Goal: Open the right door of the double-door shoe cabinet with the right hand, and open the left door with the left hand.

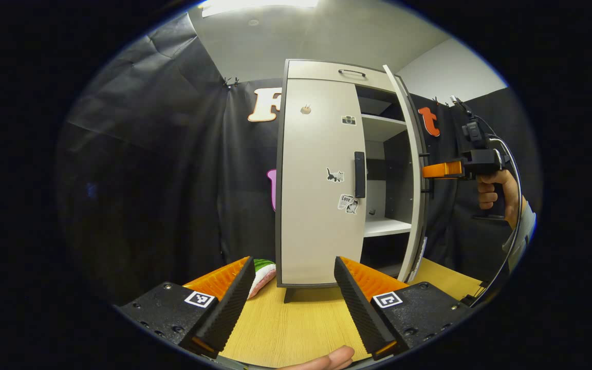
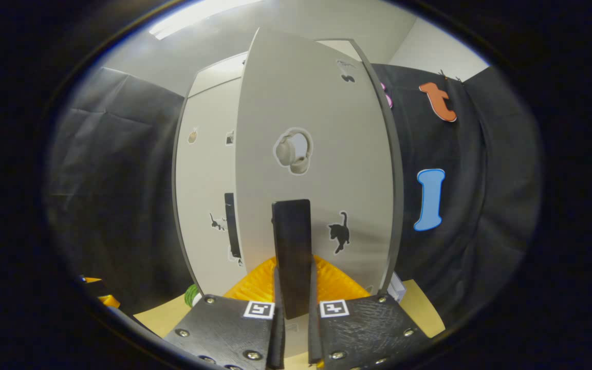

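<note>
Nearest the lens in the right gripper view, the right tongs are clamped on the dark handle of the right door, which stands swung well out from the shoe cabinet. To do this well, the pull should follow the door's arc around its hinge rather than run straight back, keeping the grip square on the handle. Closer to the tabletop's near edge, the left tongs hang wide apart, holding nothing, aimed at the closed left door and its handle. Farther off, the opened side shows pale shelves; no shoes can be made out on them.
</note>
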The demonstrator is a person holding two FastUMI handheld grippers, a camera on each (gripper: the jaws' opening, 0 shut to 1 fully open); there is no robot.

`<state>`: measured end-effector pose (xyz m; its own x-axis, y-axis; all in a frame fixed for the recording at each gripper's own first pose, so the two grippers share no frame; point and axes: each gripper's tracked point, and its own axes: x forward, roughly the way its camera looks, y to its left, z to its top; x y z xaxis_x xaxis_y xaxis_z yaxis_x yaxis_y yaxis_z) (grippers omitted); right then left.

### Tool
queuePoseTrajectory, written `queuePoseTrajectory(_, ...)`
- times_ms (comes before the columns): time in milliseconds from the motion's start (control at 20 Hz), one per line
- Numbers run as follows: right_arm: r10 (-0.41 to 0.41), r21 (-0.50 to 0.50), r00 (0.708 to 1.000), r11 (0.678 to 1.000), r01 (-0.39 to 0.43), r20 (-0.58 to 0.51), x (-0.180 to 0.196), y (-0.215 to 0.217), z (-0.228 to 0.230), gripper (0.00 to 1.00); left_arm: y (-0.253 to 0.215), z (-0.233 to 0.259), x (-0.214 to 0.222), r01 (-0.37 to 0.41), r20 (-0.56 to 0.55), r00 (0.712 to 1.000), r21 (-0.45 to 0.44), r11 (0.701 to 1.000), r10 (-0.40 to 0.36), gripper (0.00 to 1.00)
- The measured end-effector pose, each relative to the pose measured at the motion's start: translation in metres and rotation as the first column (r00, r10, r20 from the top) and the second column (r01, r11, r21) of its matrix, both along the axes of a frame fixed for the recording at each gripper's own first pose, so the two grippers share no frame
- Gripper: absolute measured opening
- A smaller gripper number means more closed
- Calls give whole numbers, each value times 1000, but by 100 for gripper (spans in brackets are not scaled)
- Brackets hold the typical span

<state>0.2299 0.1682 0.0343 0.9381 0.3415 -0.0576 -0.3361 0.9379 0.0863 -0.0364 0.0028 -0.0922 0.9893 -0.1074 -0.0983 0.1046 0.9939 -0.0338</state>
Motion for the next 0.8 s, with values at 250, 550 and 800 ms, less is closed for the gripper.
queuePoseTrajectory(250, -18, -7, 1000, 1000, 18, 3, -4, -16, 2, 18, -11, 5, -3, 17, 13, 1000, 4, 1000, -17, 96)
queuePoseTrajectory(550, -12, 13, 1000, 1000, 12, -21, -7, -27, 3, 17, -30, 12, -6, 52, 39, 998, -1, 999, -52, 96)
queuePoseTrajectory(800, -26, -11, 1000, 1000, 26, -18, -6, -39, 2, 17, -38, 5, -4, 66, 26, 997, 2, 998, -66, 96)
